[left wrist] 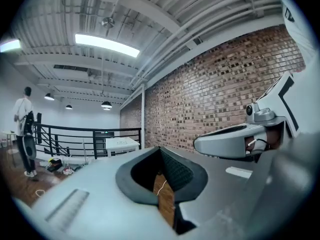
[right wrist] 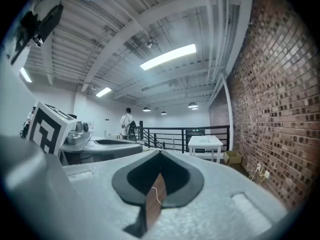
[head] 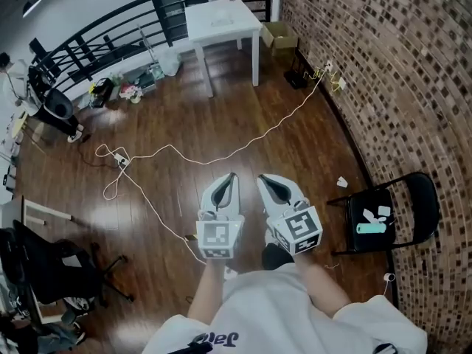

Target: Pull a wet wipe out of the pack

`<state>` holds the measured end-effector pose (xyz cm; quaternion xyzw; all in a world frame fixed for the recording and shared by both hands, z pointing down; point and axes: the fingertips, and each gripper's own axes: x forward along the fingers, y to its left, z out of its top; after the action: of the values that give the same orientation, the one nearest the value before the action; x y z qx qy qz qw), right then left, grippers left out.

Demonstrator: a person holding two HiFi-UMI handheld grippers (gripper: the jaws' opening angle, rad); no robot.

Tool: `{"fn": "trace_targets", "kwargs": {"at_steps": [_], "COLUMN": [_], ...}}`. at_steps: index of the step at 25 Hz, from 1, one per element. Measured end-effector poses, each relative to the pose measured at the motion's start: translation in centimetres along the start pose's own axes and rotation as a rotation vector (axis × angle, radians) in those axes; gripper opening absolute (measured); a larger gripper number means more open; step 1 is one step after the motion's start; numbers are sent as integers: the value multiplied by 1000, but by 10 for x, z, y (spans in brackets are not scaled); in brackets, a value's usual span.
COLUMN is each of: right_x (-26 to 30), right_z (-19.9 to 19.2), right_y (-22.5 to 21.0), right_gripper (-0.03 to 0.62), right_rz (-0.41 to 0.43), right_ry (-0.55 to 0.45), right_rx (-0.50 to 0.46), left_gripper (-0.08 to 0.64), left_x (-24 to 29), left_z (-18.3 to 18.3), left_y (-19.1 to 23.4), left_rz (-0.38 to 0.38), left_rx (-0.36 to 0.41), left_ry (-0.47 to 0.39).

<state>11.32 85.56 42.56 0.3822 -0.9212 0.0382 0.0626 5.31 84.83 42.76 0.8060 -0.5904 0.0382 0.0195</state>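
Observation:
I see no pack that I can tell as wet wipes. A flat pale item [head: 223, 21] lies on the far white table [head: 203, 26], too small to identify. A teal packet-like item [head: 370, 228] lies on the black folding chair [head: 420, 198] at the right. My left gripper [head: 232, 176] and right gripper [head: 261, 178] are held side by side in front of the person, pointing forward over the wooden floor. Both are shut with nothing between the jaws. In the left gripper view the tips [left wrist: 160, 148] meet; the same shows in the right gripper view [right wrist: 160, 152].
A white cable [head: 221, 157] snakes across the floor ahead. A brick wall [head: 391, 87] runs along the right, a black railing [head: 110, 28] along the back. A cardboard box [head: 279, 35] sits beside the table. A person [right wrist: 127, 121] stands far off by the railing.

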Motion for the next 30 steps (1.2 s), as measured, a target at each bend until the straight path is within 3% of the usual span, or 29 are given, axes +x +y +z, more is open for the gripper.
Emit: {"fn": "trace_targets", "kwargs": {"at_steps": [5, 8, 11, 16, 22, 26, 30], "right_x": [37, 40, 51, 89, 162, 230, 307], "right_z": [46, 56, 50, 29, 25, 35, 72], "right_y": [-83, -144, -192, -228, -266, -302, -338], "right_gripper": [-8, -8, -8, -8, -8, -8, -8], "right_rz": [3, -58, -130, -135, -104, -102, -95], "right_ry": [-103, -140, -151, -87, -49, -24, -29], "right_rx": [-6, 30, 99, 149, 98, 38, -26], "left_gripper": [12, 12, 12, 12, 12, 12, 12], "left_x": [92, 133, 162, 209, 297, 371, 434], "left_z": [39, 51, 42, 23, 8, 19, 55], "left_y": [11, -6, -11, 8, 55, 96, 149], "left_rz": [31, 19, 15, 7, 27, 5, 1], "left_rx": [28, 67, 130, 40, -7, -33, -38], "left_ry": [-48, -54, 3, 65, 63, 16, -69]}}
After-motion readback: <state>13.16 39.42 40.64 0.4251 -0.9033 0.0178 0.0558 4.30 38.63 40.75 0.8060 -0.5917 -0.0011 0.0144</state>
